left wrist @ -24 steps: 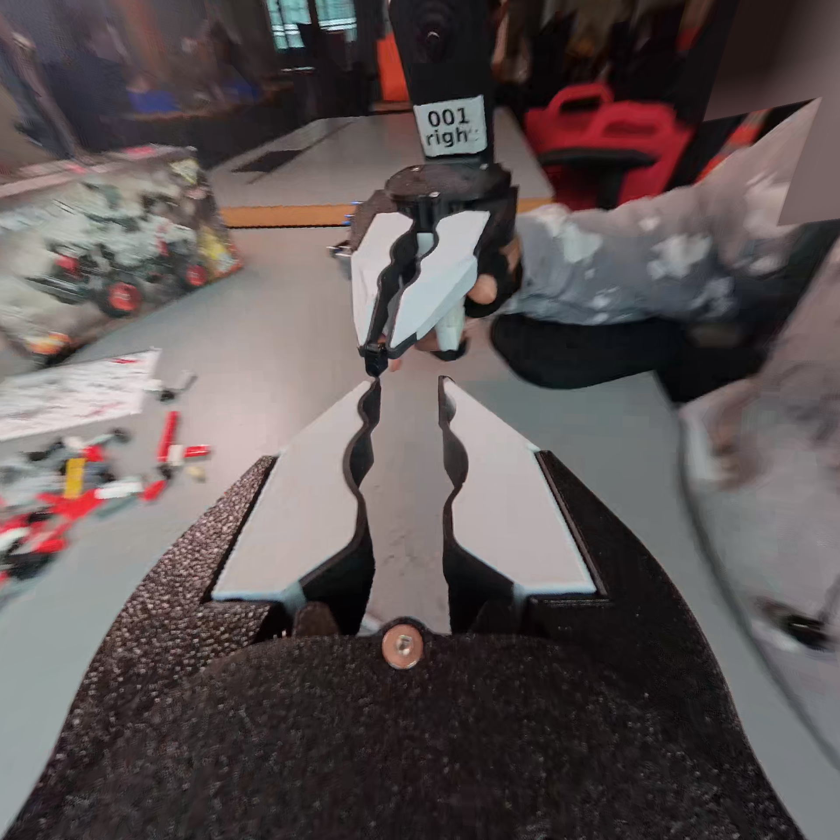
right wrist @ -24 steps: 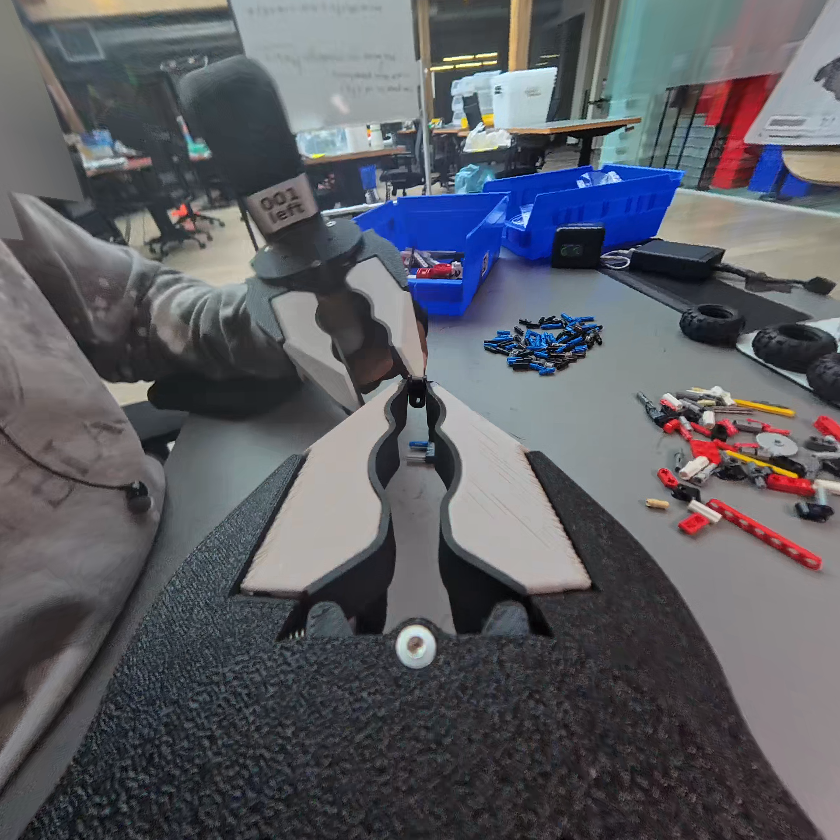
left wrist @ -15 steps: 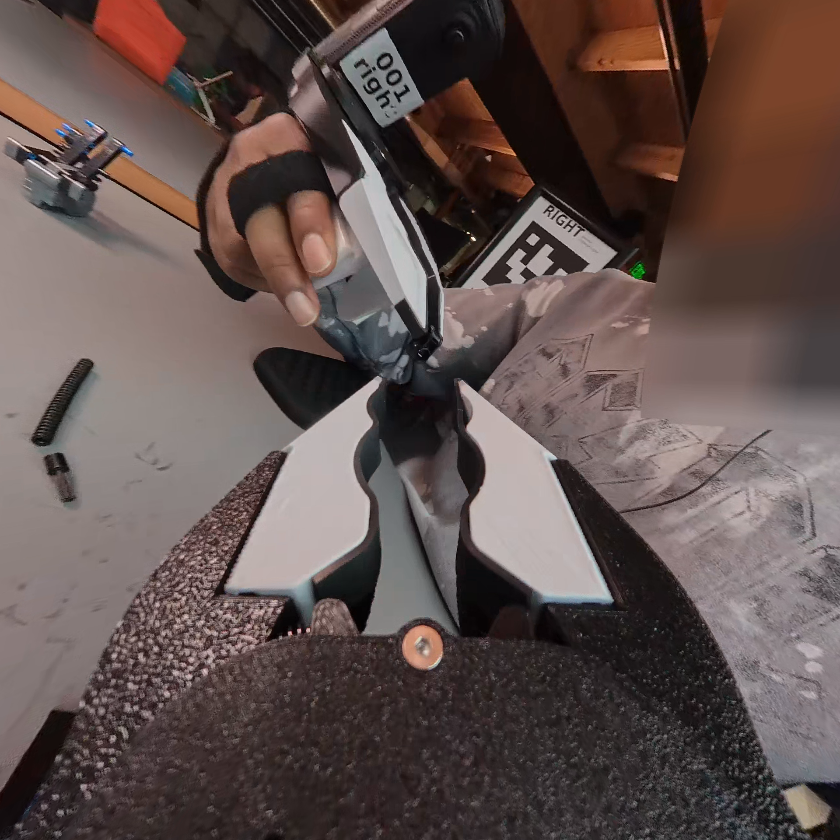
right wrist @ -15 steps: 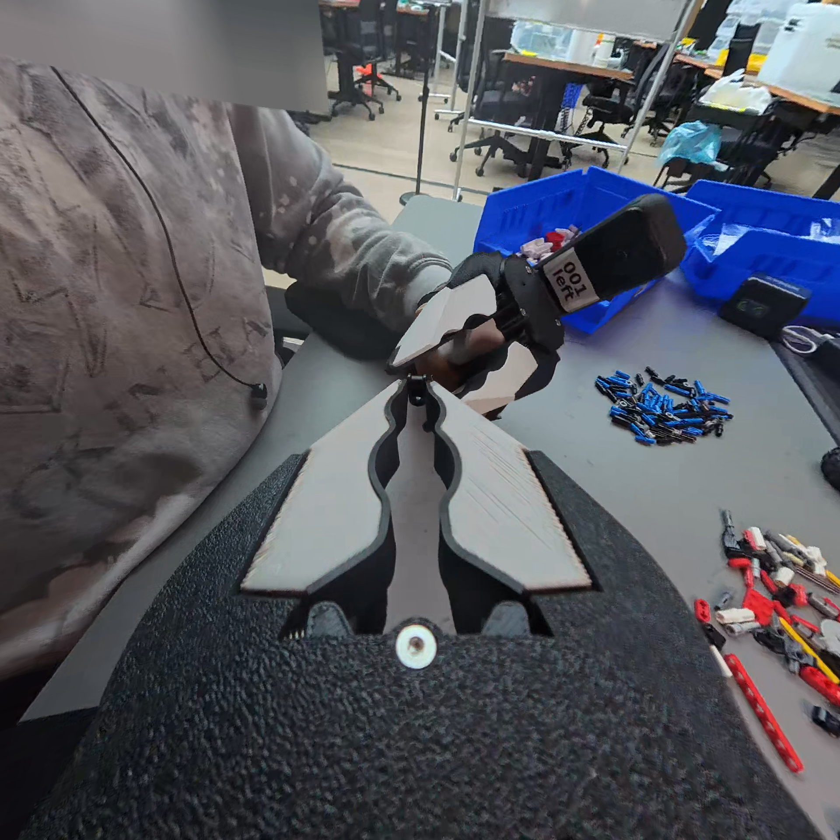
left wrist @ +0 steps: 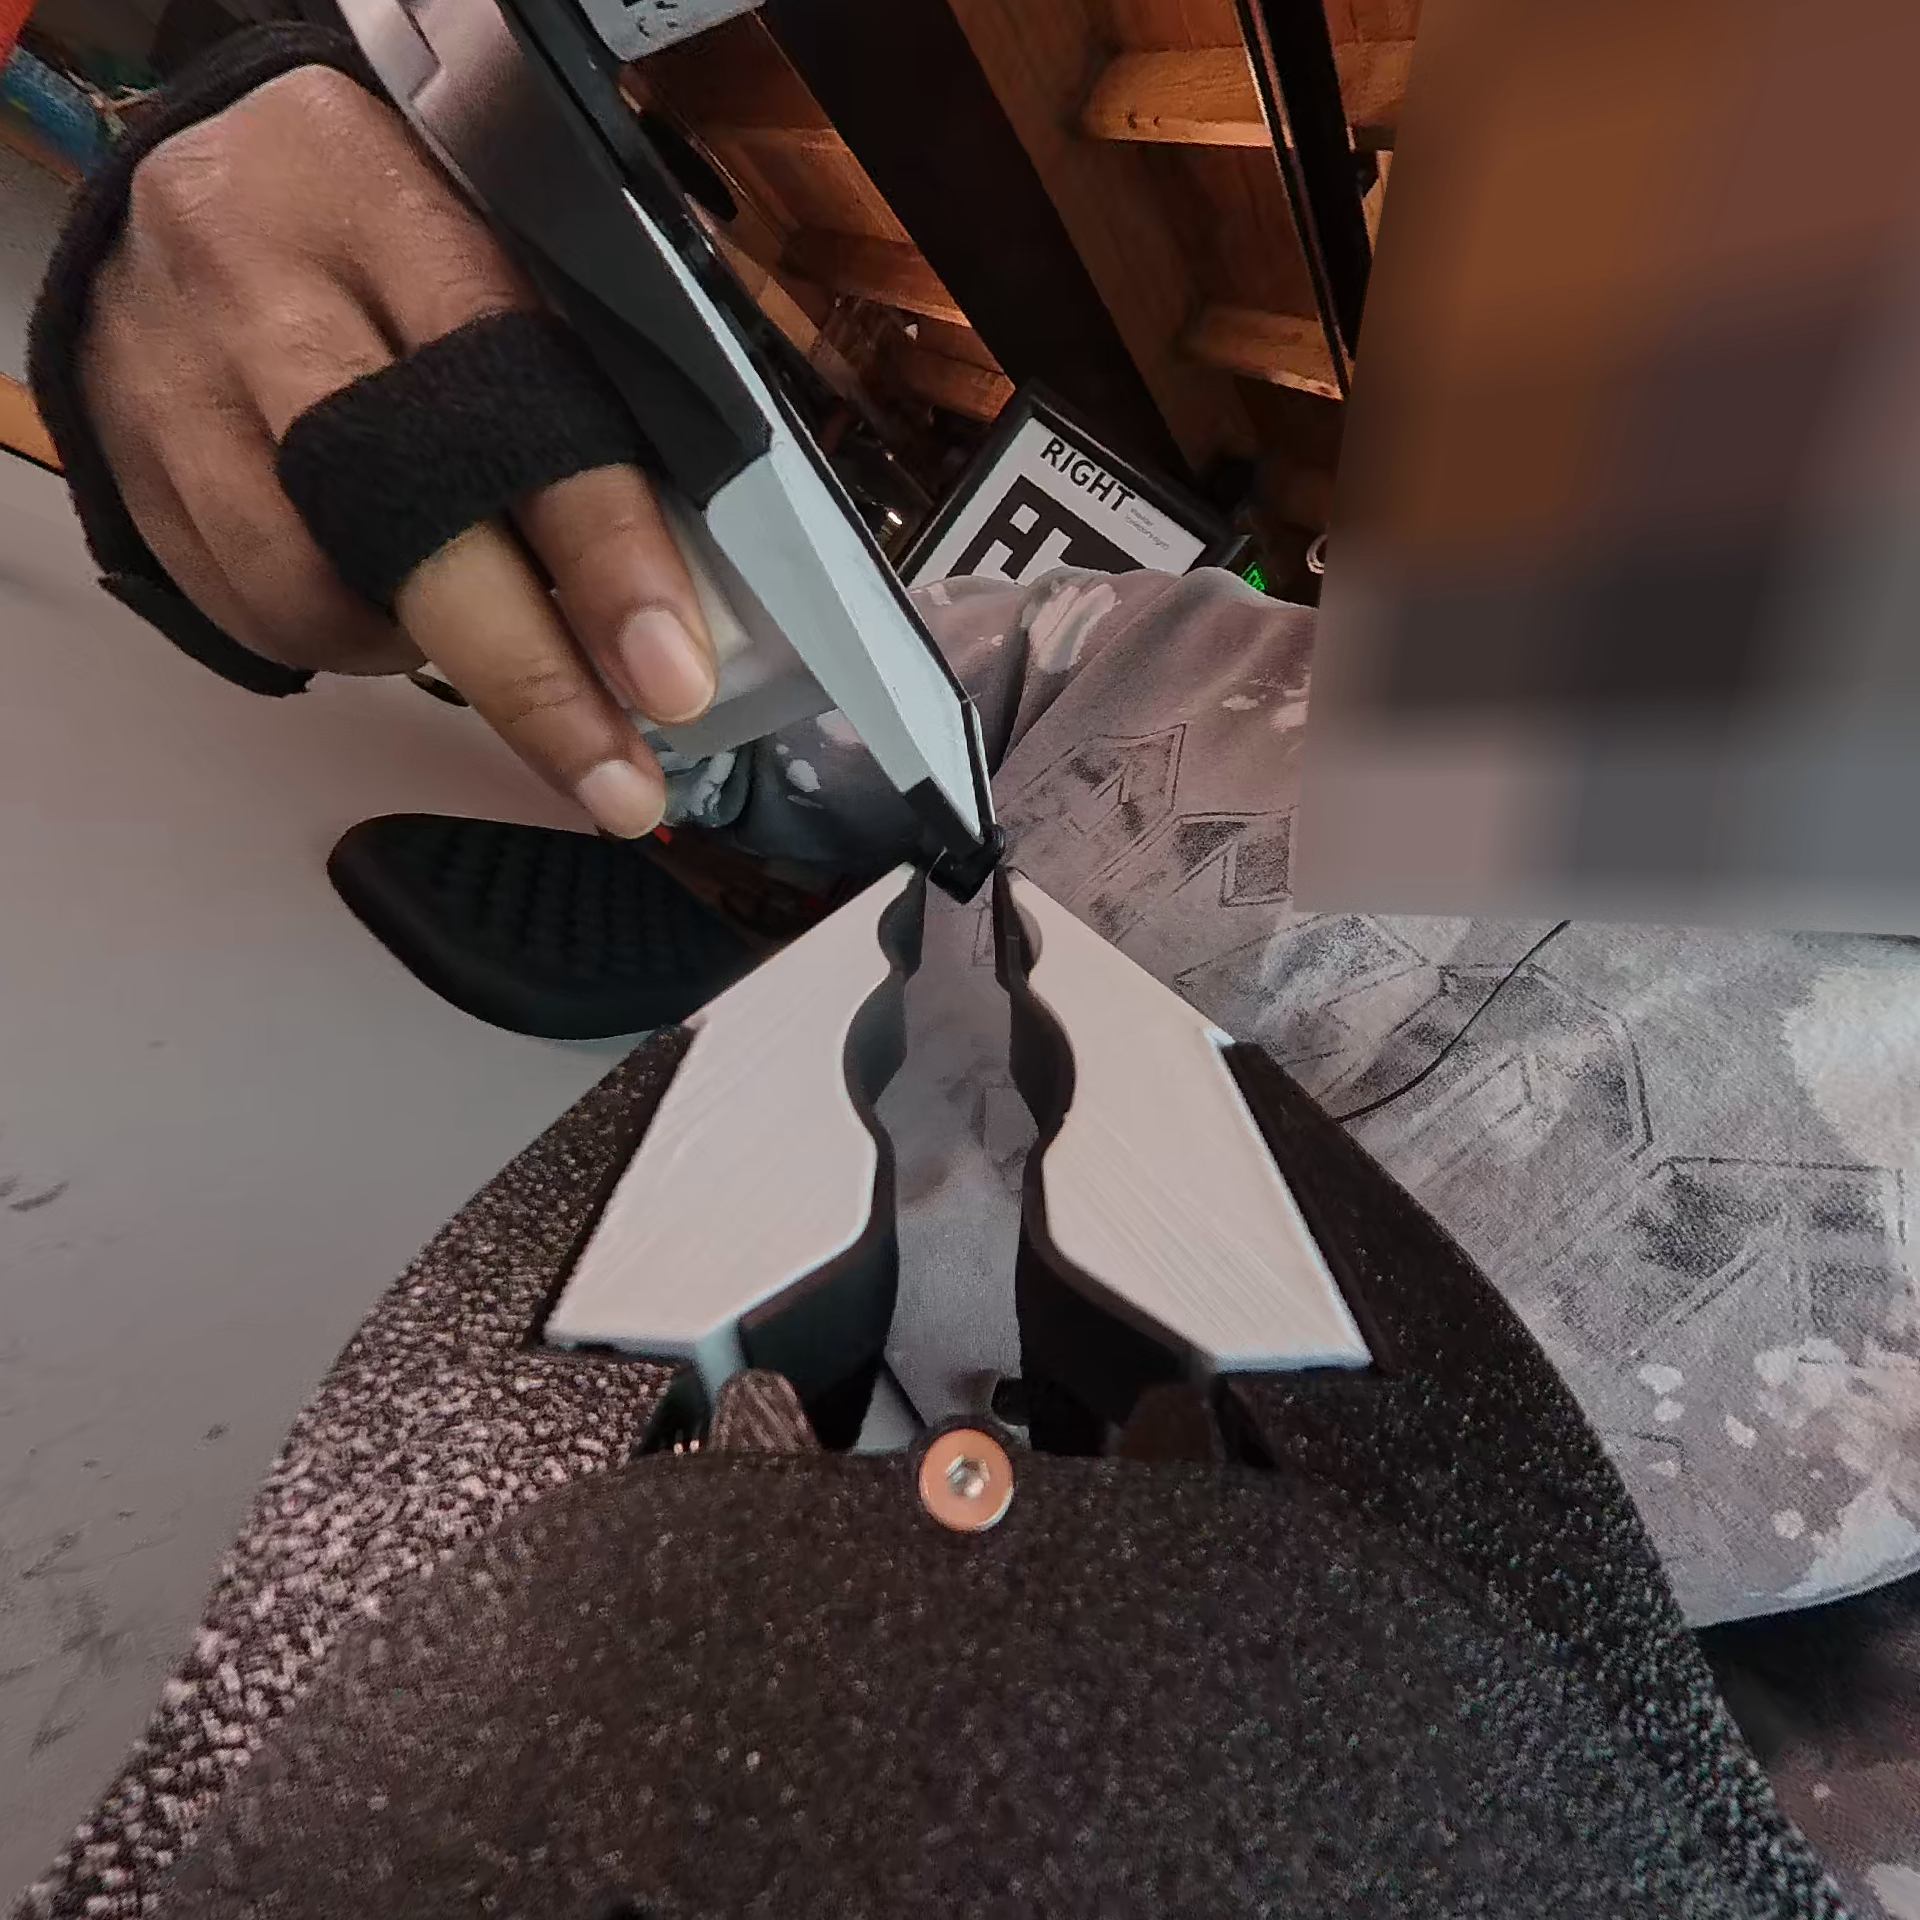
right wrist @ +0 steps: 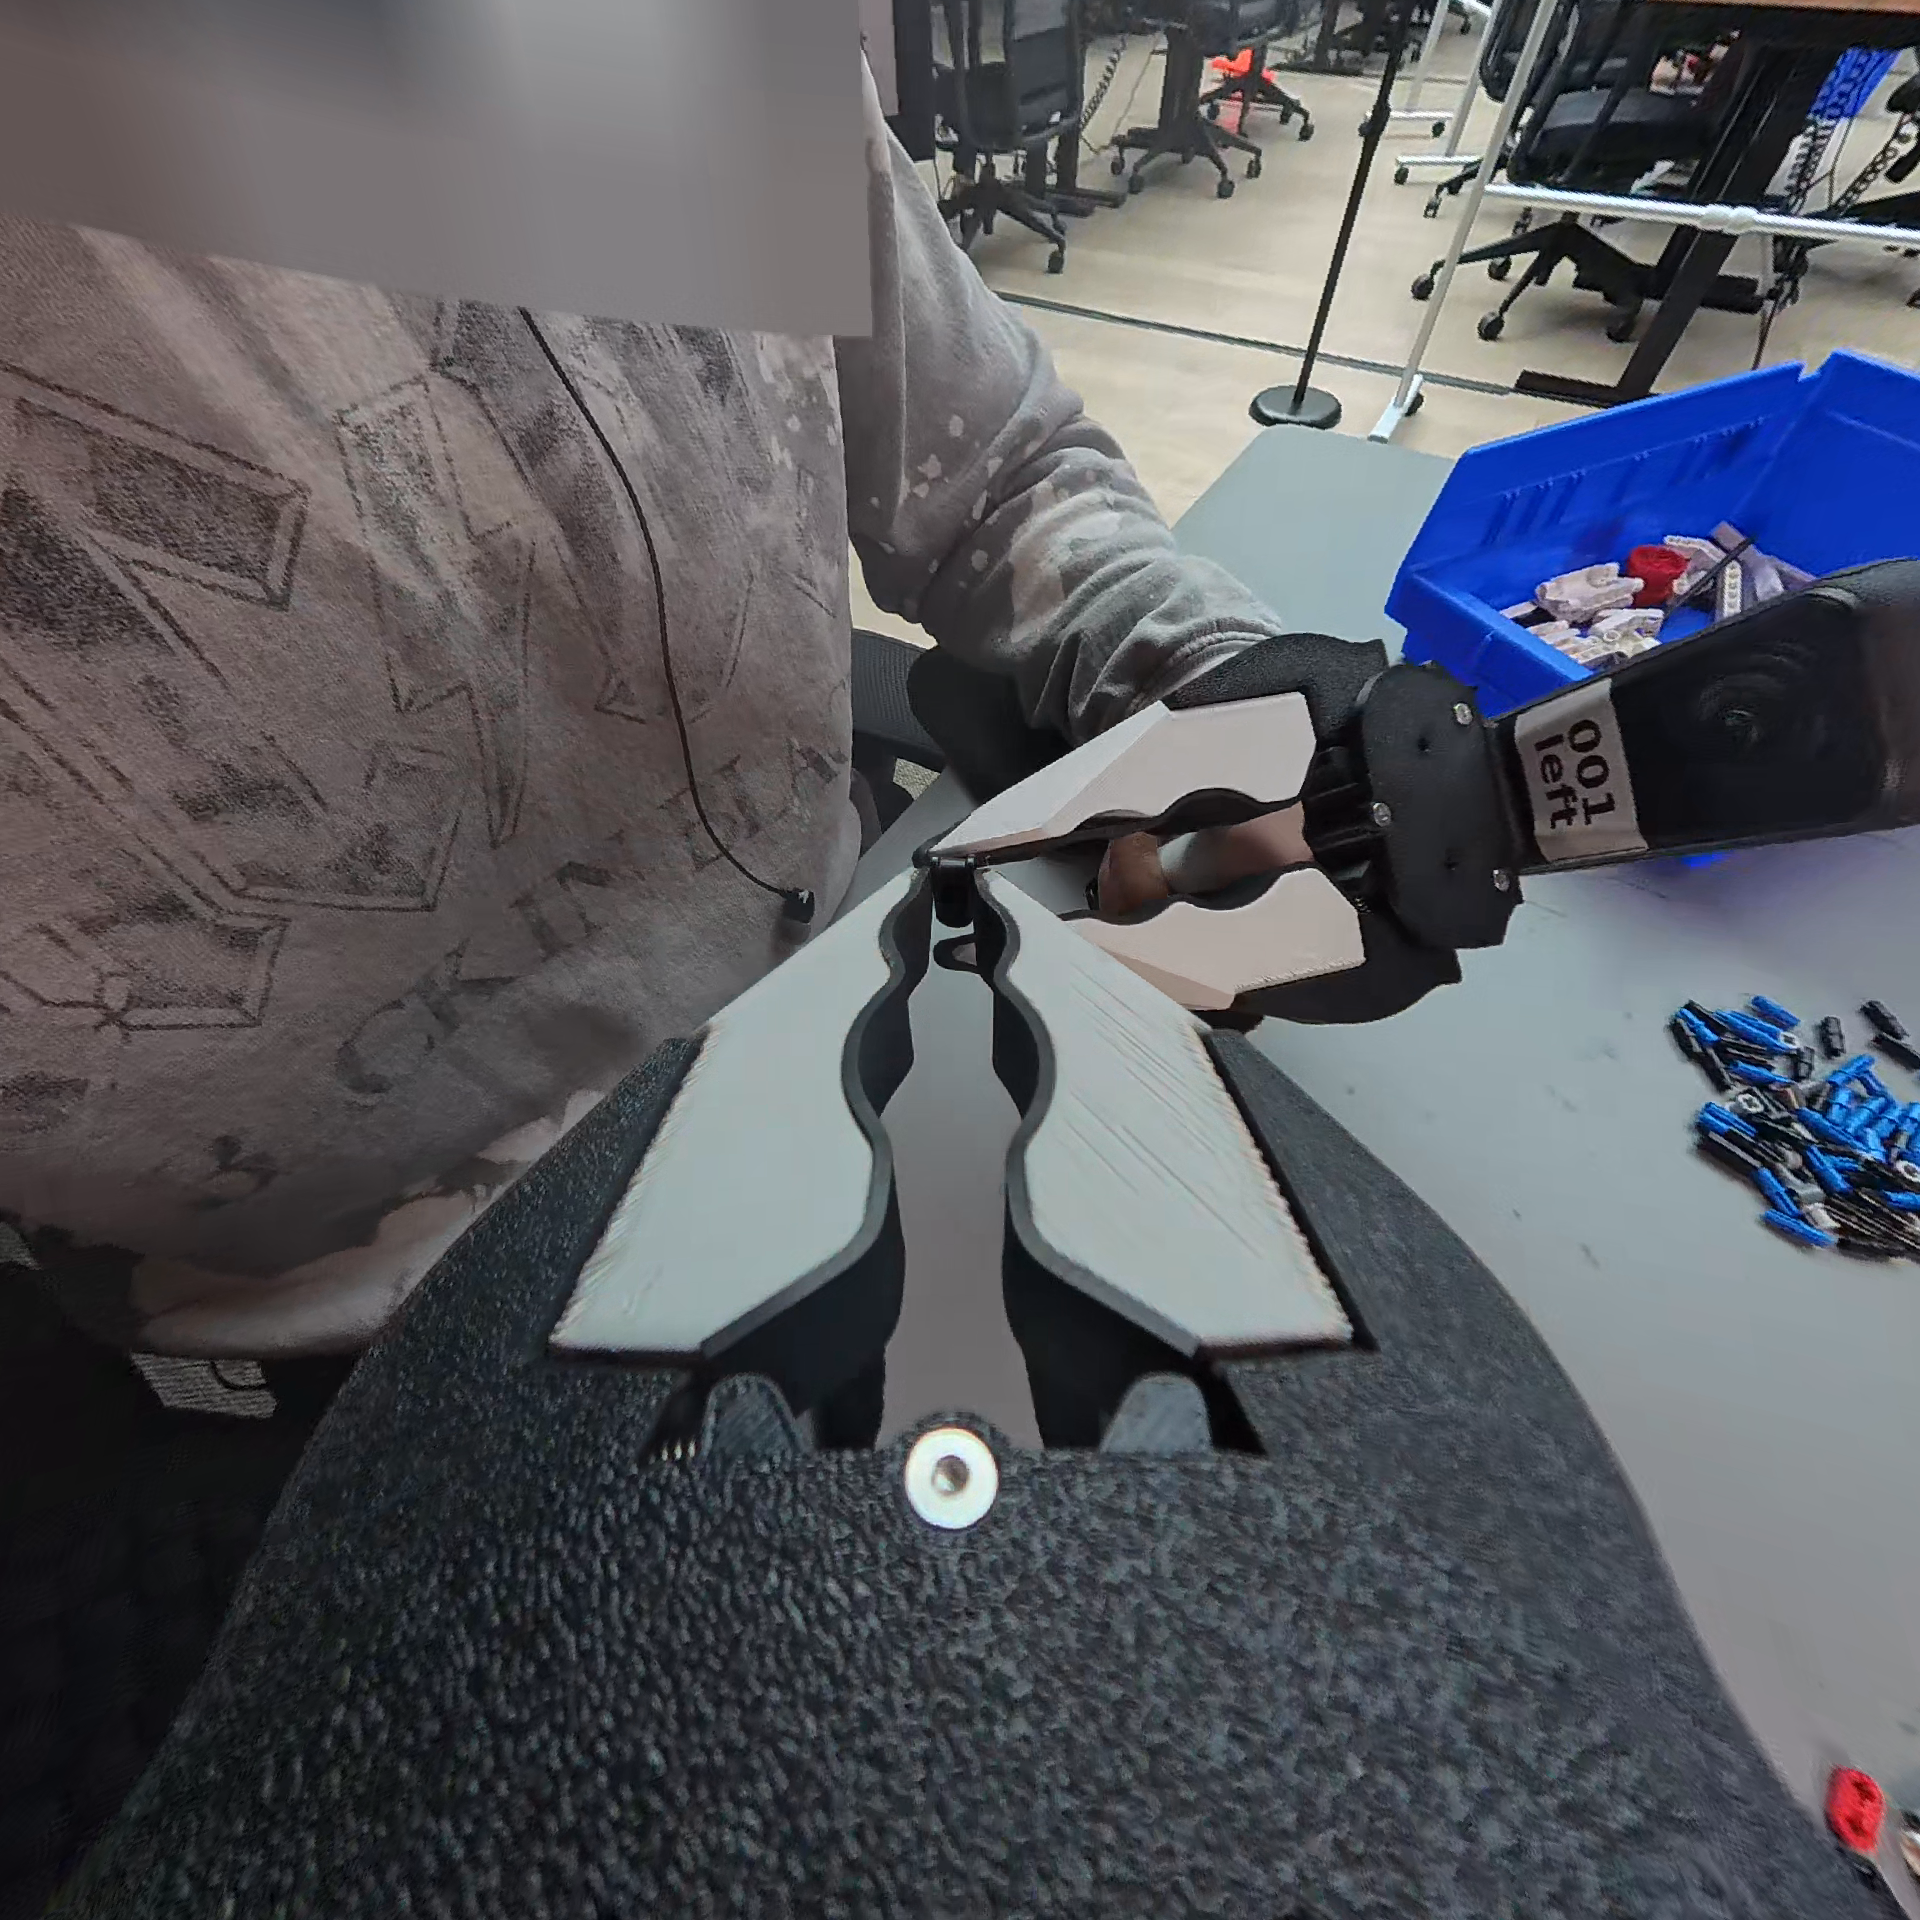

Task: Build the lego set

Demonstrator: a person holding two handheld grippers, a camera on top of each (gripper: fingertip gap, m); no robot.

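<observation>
A small black lego piece (right wrist: 951,896) sits between the tips of my right gripper (right wrist: 951,883), which is shut on it. My left gripper (left wrist: 958,878) meets it tip to tip, and its jaws have narrowed onto the same black piece (left wrist: 961,871). In the right wrist view the left gripper (right wrist: 951,891) comes in from the right, its upper fingertip (right wrist: 940,857) touching the top of the piece. In the left wrist view the right gripper (left wrist: 966,847) comes down from the upper left, held by a gloved hand (left wrist: 343,416). Both are in the air, close to the person's chest.
A blue bin (right wrist: 1662,499) with loose parts stands at the table's far right. A pile of blue and black pins (right wrist: 1808,1122) lies on the grey table (right wrist: 1558,1299), and a red piece (right wrist: 1855,1797) lies near the bottom right. A black armrest (left wrist: 540,925) lies below the hands. My left and right fingertips are right by each other.
Both grippers swung from over the table toward the person's torso. The left gripper's jaws went from wide open to narrow around the black piece held by the right gripper.
</observation>
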